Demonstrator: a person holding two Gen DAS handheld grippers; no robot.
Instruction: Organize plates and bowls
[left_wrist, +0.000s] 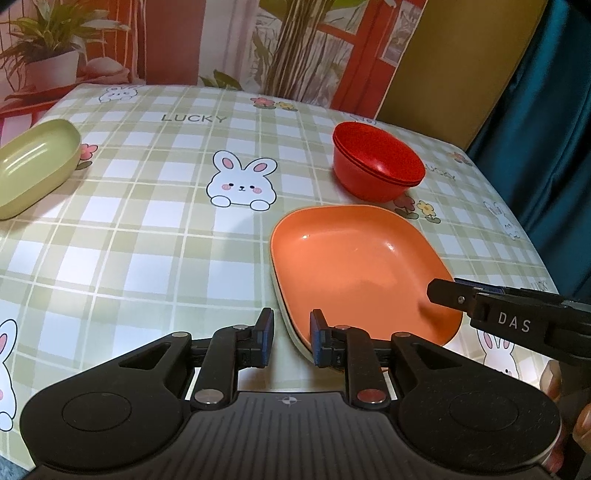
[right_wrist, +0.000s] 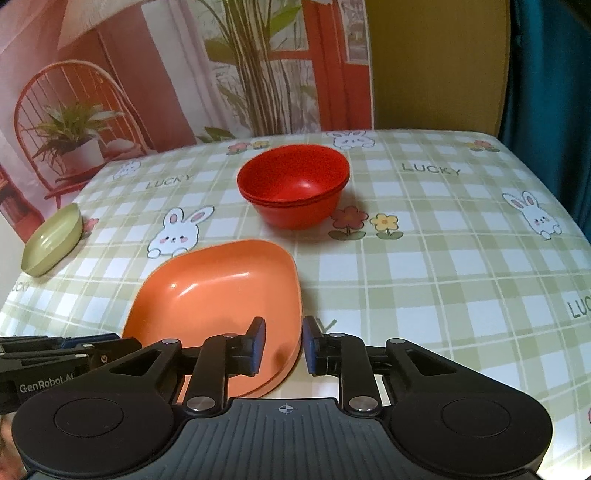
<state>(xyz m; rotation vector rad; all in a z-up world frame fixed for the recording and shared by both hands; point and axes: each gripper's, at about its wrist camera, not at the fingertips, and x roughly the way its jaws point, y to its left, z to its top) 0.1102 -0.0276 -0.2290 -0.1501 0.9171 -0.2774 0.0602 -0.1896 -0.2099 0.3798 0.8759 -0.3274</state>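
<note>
Both grippers, left (left_wrist: 291, 338) and right (right_wrist: 283, 345), stand narrowly parted and empty, each straddling a near rim of the orange plate (left_wrist: 354, 254) on the table (left_wrist: 147, 240). Close on both rims evenly and lift level, clear of the red bowls (right_wrist: 293, 184)

This looks like a home. The desk (right_wrist: 424, 266) has a bunny tablecloth (left_wrist: 155, 229). A teal curtain (left_wrist: 546, 129) hangs beside it.

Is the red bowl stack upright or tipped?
Upright. The red bowl stack sits base-down on the tablecloth, rims facing up, top bowl's inside visible and empty in both views.
</note>
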